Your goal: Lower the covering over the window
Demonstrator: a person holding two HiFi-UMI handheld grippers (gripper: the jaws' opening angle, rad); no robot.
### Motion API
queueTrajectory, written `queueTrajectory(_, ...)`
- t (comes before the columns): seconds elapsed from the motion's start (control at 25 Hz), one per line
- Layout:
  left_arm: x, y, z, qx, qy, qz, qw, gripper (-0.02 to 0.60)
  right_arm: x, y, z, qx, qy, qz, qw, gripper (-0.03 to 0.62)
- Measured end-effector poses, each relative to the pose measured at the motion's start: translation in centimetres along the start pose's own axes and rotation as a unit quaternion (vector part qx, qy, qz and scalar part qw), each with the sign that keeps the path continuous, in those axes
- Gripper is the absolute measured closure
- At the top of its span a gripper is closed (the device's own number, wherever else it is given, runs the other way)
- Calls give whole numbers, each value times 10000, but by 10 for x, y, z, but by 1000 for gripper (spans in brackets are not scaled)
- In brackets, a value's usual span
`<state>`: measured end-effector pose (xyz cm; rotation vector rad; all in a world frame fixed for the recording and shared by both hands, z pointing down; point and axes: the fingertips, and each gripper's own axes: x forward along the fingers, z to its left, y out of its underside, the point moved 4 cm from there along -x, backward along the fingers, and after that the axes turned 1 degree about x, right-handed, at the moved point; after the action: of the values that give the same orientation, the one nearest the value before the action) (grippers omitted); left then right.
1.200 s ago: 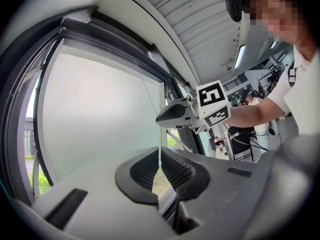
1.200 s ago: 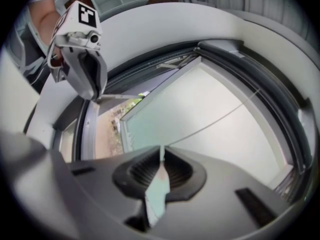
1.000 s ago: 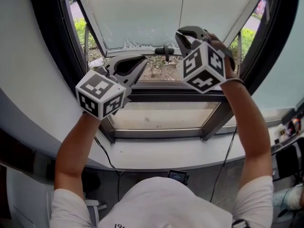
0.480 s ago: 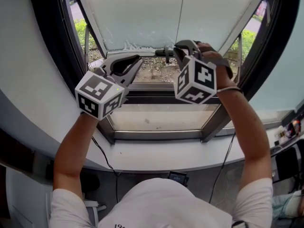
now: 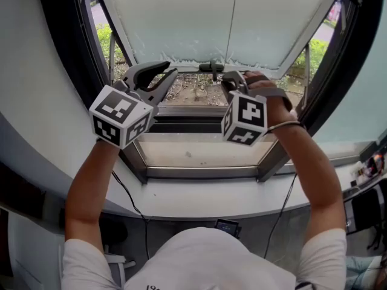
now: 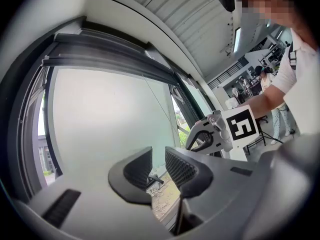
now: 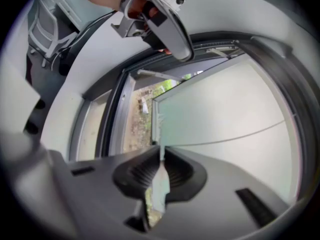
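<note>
Below the lower edge of the blind (image 5: 181, 17), toward its left end, the left gripper (image 5: 170, 70) is held up with its jaws opening; a narrow gap is seen between them and nothing is gripped. Across the upper window the pale blind is drawn partway down, and greenery (image 5: 103, 38) and gravel (image 5: 193, 88) are seen through the uncovered strip beneath it. Near the middle of that edge, beside a black handle (image 5: 211, 66), the right gripper (image 5: 227, 77) is closed on the blind, a thin sliver of whose hem is pinched between its jaws. Under both grippers, a dark frame (image 5: 205, 171) and a white sill (image 5: 199, 203) are seen.
</note>
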<state>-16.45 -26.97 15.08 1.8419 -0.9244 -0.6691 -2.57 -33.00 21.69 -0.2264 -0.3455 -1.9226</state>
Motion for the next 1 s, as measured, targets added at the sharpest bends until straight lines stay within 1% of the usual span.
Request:
queueTrajectory(0.52, -3, -13, 9, 423, -139, 49, 9990, 449, 5, 3, 27, -19, -358, 28, 9994, 555)
queueTrajectory(0.72, -2, -27, 16, 743, -209, 74, 9970, 434, 13, 6, 53, 16, -593, 84, 9982, 555)
queueTrajectory(0.88, -4, -41, 27, 950, -344, 47, 9949, 425, 16, 9, 71, 60, -728, 123, 9973, 554)
queueTrajectory(1.0, -6, -53, 32, 1259, -489, 65, 9908, 416, 16, 8, 82, -32, -784, 152, 9968, 554)
